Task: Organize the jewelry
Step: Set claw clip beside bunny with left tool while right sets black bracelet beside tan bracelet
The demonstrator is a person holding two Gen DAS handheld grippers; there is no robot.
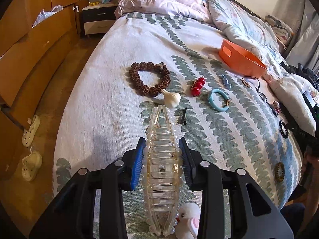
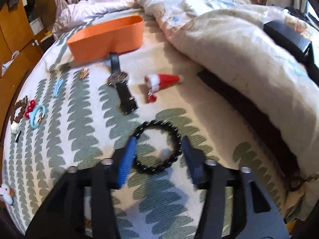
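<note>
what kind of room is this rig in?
Most likely a home bedroom: the jewelry lies on a bed with a rumpled quilt, a nightstand stands beside it, and slippers sit on the floor.

No readable text, labels, brands or numbers on any item in either view.

Each claw (image 1: 162, 145) (image 2: 159, 145) has black angular arms, round silver bolt heads and blue ribbed pads.

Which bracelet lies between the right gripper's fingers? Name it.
The black beaded bracelet, lying on the bedspread between the open fingers of the right gripper. The brown beaded bracelet and the light blue bangle lie far to the left.
</note>
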